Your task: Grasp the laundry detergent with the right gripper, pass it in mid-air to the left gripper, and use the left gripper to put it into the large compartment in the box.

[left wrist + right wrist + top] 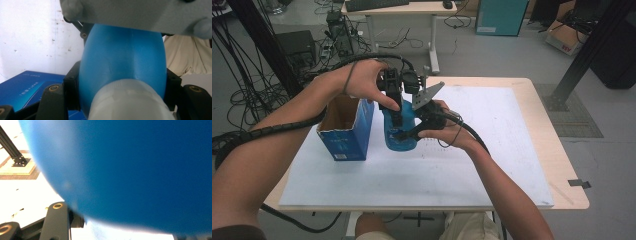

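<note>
Both grippers are on the blue bottle [400, 131] right now, holding it just off the white board [492, 165], right beside the open blue box [346, 132].

The left gripper [396, 116] comes down from above, and its own view shows the black jaws clamped on either side of the bottle [122, 62], close to the pale cap [130, 102]. Makes sense, that's the narrow end and the easiest spot to pinch.

The right gripper [408, 134] comes in low from the side, lower on the body. Its camera is so close that the bottle [130, 170] is just a blue blur with one jaw poking up at the bottom. Looks like it's shut on the bottle too, though I can't see the pads actually pressing from that angle.

My guess is the two-handed grip is there because the thing is round and slick. One gripper steadies the base while the other controls the top. The box stands with its mouth up, so the bottle probably either goes in there or came out of it.
</note>
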`<state>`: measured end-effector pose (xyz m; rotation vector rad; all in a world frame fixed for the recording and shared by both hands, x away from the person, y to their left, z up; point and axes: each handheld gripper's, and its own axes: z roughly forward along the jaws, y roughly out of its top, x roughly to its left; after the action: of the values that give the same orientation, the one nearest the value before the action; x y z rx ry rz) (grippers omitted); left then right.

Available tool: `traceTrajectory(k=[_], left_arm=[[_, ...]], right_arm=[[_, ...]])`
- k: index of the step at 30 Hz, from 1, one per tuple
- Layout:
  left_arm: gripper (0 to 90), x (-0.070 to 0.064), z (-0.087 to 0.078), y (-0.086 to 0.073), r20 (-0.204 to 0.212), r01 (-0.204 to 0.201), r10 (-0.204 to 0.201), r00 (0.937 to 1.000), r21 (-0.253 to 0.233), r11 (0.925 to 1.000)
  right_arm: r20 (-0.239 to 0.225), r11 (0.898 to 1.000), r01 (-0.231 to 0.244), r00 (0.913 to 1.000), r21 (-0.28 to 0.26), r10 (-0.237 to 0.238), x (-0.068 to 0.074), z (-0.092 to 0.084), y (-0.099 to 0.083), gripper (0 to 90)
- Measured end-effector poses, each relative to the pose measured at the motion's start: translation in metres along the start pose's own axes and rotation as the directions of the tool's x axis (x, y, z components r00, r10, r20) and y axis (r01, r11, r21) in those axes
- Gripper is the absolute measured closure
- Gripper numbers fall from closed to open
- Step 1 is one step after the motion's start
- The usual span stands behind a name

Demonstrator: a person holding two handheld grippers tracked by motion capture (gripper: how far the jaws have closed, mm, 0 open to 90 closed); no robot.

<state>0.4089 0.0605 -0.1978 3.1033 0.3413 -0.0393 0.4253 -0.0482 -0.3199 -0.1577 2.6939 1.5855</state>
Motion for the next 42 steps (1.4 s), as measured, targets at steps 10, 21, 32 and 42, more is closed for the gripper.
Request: traceTrajectory(k=[10,21,32,42], left_arm=[[37.4,0.001,0.002,0.003,-0.012,-0.012,0.012,0.9999,0.001,0.9999],[37.4,0.001,0.001,0.002,0.004,-0.001,0.001,1.0000,0.002,1.0000],[37.4,0.000,0.001,0.001,0.011,0.010,-0.009,0.9999,-0.002,1.0000],[37.4,0.011,-0.007,-0.004,-0.030,0.086,-0.087,0.9958,-0.014,0.9962]], right_arm=[[0.005,1.000,-0.004,1.0000,0.006,0.004,-0.001,-0.002,-0.001,40.3],[0.003,1.000,-0.003,1.0000,-0.014,0.003,-0.001,-0.004,-0.001,38.7],[0.008,1.000,-0.001,1.0000,-0.010,0.001,0.000,-0.004,-0.002,34.2],[0.103,0.998,-0.053,0.9935,0.044,0.048,-0.002,-0.024,-0.014,14.8]])
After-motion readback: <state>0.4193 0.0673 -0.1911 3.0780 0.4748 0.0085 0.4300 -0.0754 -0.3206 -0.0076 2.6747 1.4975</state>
